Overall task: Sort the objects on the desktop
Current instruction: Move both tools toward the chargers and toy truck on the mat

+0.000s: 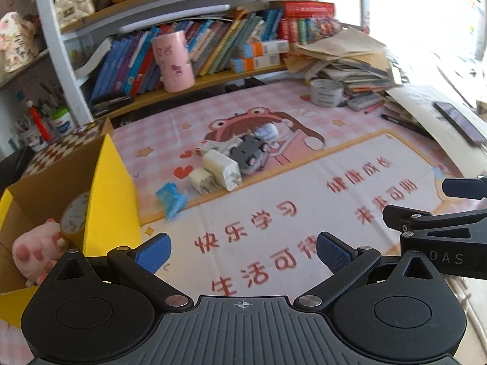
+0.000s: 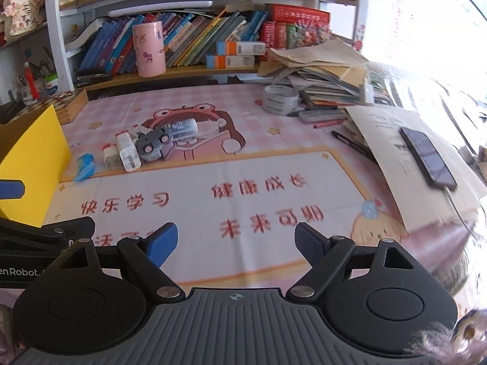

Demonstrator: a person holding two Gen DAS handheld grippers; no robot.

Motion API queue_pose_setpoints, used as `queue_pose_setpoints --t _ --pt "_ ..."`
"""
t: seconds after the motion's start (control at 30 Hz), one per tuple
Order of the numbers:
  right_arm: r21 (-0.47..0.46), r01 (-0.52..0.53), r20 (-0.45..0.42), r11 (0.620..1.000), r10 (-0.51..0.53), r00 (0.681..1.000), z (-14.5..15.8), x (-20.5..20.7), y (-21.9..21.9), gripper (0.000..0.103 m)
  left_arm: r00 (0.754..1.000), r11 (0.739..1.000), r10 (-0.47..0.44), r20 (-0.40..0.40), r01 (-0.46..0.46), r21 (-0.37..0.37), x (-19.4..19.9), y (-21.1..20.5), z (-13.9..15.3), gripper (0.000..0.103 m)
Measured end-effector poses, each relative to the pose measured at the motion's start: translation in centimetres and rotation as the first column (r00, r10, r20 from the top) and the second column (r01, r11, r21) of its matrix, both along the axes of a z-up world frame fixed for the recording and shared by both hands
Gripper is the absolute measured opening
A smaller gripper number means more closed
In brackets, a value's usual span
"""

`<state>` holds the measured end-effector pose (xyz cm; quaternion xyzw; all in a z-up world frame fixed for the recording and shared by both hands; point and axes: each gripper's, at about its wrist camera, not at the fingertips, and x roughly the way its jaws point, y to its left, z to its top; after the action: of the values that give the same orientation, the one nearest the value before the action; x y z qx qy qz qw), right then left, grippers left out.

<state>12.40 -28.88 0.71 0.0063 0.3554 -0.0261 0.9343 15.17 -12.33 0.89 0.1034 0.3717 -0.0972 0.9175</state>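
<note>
Desk mat [image 2: 194,219] reading 快乐学习, 健康成长, 未来可期, right gripper [image 1: 450,213] marked DAS

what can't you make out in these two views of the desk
- Yellow box: in the left wrist view its wall and the frame edge hide most of the inside; only a pink plush and a tape roll show.
- Pile of chargers: the pieces overlap, so the items at the back can't be identified in either view.
- Phone: right wrist view, blurred; screen unreadable.
- Book spines: too small to read.
</note>
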Motion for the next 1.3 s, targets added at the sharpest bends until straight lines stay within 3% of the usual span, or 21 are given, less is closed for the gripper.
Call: queue_pose_setpoints --t 0.27,0.6,1.0,1.3 --pt "-0.010 -0.158 0.004 0.987 0.158 0.987 0.6 4.7 -0.3 0.083 0.987 0.987 0.159 -0.020 -0.159 0.000 2.6 0.1 0.0 0.103" --pt "0.021 -0.292 -0.016 0.956 0.292 0.956 0.0 10.3 -0.9 0.083 0.961 0.962 0.273 -0.034 -0.273 0.021 4.7 -0.7 -0.4 0.103" --pt "0.049 -0.363 -0.037 0.930 0.365 0.930 -1.2 14.4 -1.3 0.083 0.947 0.948 0.318 -0.044 -0.317 0.027 6.4 -1.6 -0.9 0.103" --pt "0.064 -0.352 -0.046 0.934 0.356 0.934 -1.7 16.4 -2.1 0.083 0.957 0.956 0.288 -0.041 -0.286 0.061 8.6 -2.8 -1.4 0.102"
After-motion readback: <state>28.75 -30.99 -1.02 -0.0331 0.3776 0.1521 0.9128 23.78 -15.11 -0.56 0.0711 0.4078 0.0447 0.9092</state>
